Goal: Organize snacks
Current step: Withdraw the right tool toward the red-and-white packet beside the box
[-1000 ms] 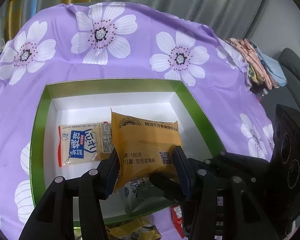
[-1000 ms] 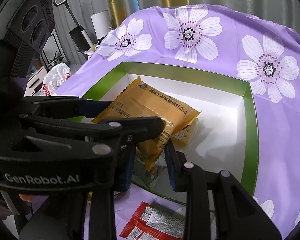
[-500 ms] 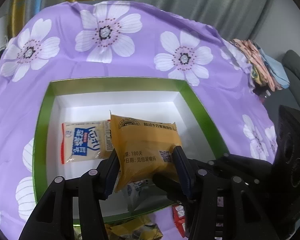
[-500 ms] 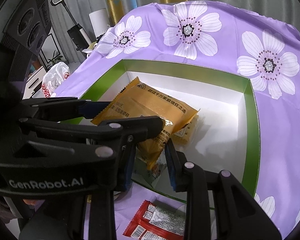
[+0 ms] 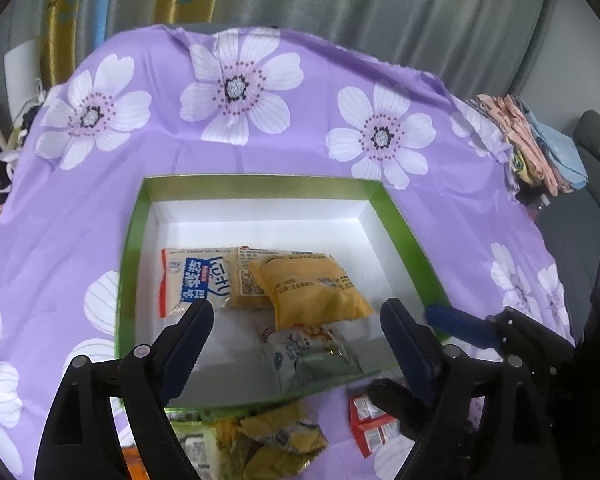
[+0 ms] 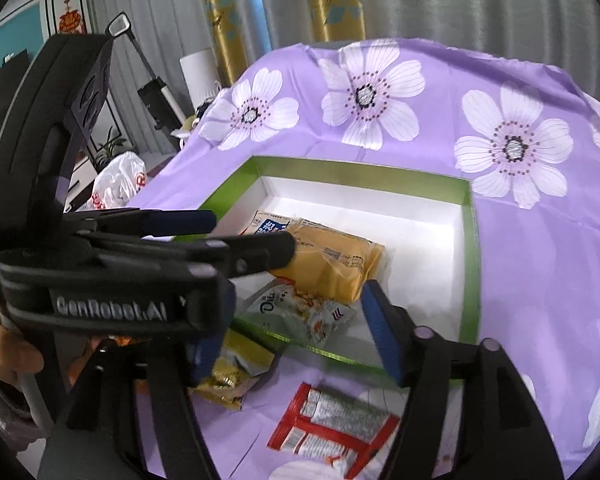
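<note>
An orange snack packet (image 5: 312, 292) (image 6: 332, 268) lies flat in the green-rimmed white box (image 5: 400, 216) (image 6: 470, 240). It rests partly on a blue-and-white packet (image 5: 192, 280) and a white-green packet (image 5: 308, 352) (image 6: 300, 312). My left gripper (image 5: 296, 312) hangs over the box's near side. Its jaws are opening and touch nothing. My right gripper (image 6: 290, 324) is just beside it, its blue finger (image 5: 456, 322) showing at the right of the left wrist view. Its jaws are opening too, clear of the orange packet. The left gripper (image 6: 236, 236) crosses the right wrist view.
On the purple flowered cloth (image 5: 260, 152) in front of the box lie a red packet (image 6: 332, 428) (image 5: 372, 424) and a crumpled yellow packet (image 6: 236, 376) (image 5: 272, 436). Folded cloths (image 5: 532, 148) sit at the far right. A white plastic bag (image 6: 116, 184) stands beyond the table's left edge.
Both grippers held the orange packet upright over the box. Both have now opened, the packet has dropped flat onto the other packets, and both grippers have drawn back and up.
</note>
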`<action>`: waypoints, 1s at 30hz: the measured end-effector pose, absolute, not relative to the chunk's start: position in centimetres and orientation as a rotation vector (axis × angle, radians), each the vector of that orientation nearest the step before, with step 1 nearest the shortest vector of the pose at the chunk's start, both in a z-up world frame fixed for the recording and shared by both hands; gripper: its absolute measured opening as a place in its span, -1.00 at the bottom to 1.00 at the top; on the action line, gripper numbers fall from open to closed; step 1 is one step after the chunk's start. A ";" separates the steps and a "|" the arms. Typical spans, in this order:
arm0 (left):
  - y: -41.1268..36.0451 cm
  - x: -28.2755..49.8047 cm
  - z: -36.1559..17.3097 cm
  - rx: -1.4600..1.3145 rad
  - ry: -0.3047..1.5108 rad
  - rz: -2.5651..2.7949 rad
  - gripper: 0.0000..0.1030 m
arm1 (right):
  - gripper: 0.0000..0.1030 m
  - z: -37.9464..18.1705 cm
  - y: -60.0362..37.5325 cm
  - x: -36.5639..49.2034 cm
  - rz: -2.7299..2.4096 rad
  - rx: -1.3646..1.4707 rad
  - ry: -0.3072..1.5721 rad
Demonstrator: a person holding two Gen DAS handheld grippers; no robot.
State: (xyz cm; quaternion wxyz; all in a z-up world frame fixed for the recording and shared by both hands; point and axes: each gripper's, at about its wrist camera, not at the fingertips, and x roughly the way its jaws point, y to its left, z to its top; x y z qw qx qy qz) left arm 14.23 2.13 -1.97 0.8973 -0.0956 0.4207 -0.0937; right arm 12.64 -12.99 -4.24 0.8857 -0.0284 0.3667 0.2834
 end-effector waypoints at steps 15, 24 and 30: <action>3.3 5.8 -1.7 -0.256 0.892 -0.207 0.90 | 0.58 -5.7 -19.3 4.8 0.468 0.030 0.821; 2.3 2.0 -3.9 -0.373 0.961 -0.284 0.90 | 0.58 -8.1 -22.2 2.8 0.409 0.063 0.865; -0.3 1.6 -4.2 -0.331 0.993 -0.309 0.90 | 0.57 -9.3 -22.6 2.2 0.429 0.083 0.870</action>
